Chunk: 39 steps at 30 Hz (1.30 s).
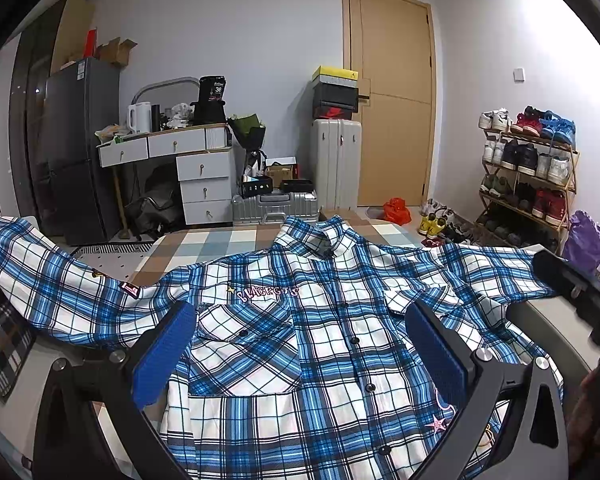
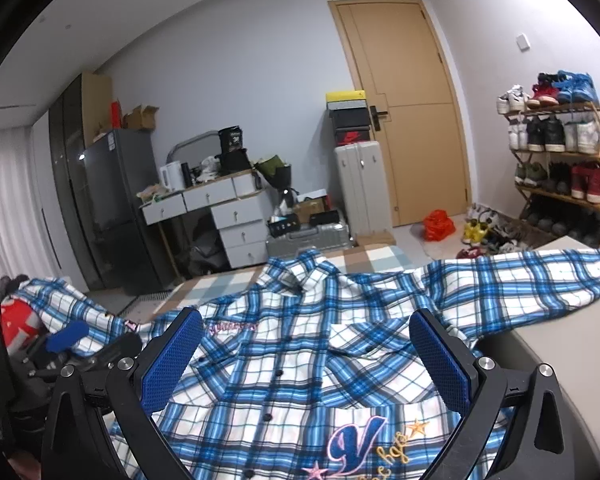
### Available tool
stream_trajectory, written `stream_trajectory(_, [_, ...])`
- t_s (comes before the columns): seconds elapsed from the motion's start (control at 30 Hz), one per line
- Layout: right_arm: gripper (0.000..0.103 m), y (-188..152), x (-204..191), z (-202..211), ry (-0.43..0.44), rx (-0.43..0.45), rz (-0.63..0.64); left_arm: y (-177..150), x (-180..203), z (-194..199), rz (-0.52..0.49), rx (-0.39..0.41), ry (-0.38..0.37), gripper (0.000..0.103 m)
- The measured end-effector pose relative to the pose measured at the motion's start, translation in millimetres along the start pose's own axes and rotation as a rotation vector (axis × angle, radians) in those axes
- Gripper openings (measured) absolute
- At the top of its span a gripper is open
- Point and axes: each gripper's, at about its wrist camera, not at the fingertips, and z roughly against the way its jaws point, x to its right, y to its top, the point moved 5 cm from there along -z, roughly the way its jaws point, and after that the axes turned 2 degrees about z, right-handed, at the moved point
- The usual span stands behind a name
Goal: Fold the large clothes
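Both grippers, left [image 1: 300, 356] and right [image 2: 306, 360], hover over the buttoned blue plaid shirt [image 1: 320, 344], fingers spread wide, holding nothing.

Both grippers spread wide, nothing held.

The left gripper [image 1: 300, 352] fills the lower frame of its view, blue-padded fingers [image 1: 164, 354] far apart. The right gripper [image 2: 306, 356] is posed the same in its view, its padded fingers [image 2: 440, 360] empty and equally wide.

We count one plaid shirt [image 1: 300, 340], two tools, left [image 1: 300, 356] and right [image 2: 306, 360], two suitcases [image 1: 336, 168], one door [image 1: 392, 96].
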Motion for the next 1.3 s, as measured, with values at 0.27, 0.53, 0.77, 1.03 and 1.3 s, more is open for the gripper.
stream_trajectory(0.27, [0.103, 20.6, 104.6, 18.6, -0.028, -0.038, -0.180, -2.5, 11.9, -3.7, -0.010, -0.027, -0.040, 0.102])
stream_trajectory(0.53, [0.103, 21.4, 338.1, 29.9, -0.316, -0.256, -0.474, -11.6, 37.4, -12.9, -0.068, -0.070, -0.081, 0.102])
stream_trajectory(0.77, [0.103, -1.3, 491.8, 27.3, -0.251, -0.276, -0.968, -19.4, 51.8, -21.3, -0.159, -0.083, -0.066, 0.102])
stream_trajectory(1.03, [0.103, -3.5, 535.2, -11.6, -0.367, -0.381, -1.005, -25.1, 53.5, -36.5, -0.180, -0.128, -0.053, 0.102])
stream_trajectory(1.3, [0.065, 3.8, 545.3, -41.0, -0.483, -0.450, -0.894, -26.7, 65.8, -32.5, -0.233, -0.119, -0.063, 0.102])
